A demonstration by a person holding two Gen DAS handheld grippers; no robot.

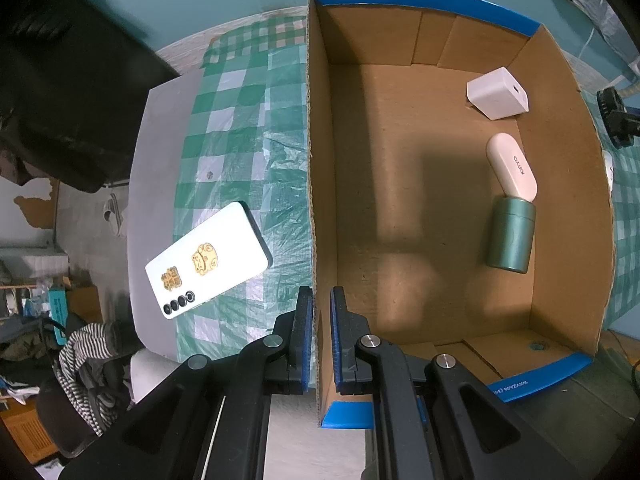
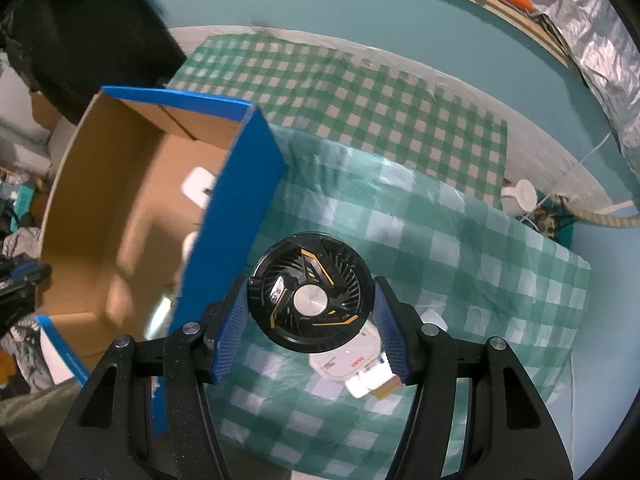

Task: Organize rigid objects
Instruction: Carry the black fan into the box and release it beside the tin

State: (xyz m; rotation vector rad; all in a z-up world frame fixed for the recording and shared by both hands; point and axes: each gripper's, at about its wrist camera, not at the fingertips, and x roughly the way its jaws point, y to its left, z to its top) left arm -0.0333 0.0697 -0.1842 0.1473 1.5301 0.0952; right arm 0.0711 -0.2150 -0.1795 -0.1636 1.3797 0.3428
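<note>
My left gripper [image 1: 321, 336] is shut on the left wall of the open cardboard box [image 1: 316, 184], one finger outside and one inside. In the box lie a white charger cube [image 1: 497, 93], a pale pink case [image 1: 512, 167] and a green cylinder [image 1: 511, 234]. A white phone [image 1: 206, 261] lies face down on the checked cloth left of the box. My right gripper [image 2: 310, 314] is shut on a round black fan with orange marks [image 2: 310, 294], held above the cloth just right of the box's blue wall [image 2: 228, 216]. The right gripper [image 1: 616, 116] shows past the box's right wall.
Under the held fan lies a white packet with red print [image 2: 352, 364]. A green checked cloth [image 2: 460, 248] covers the table. A white round object [image 2: 522, 194] and a cord sit at the far right edge. A person in dark clothing [image 1: 72, 80] stands at the upper left.
</note>
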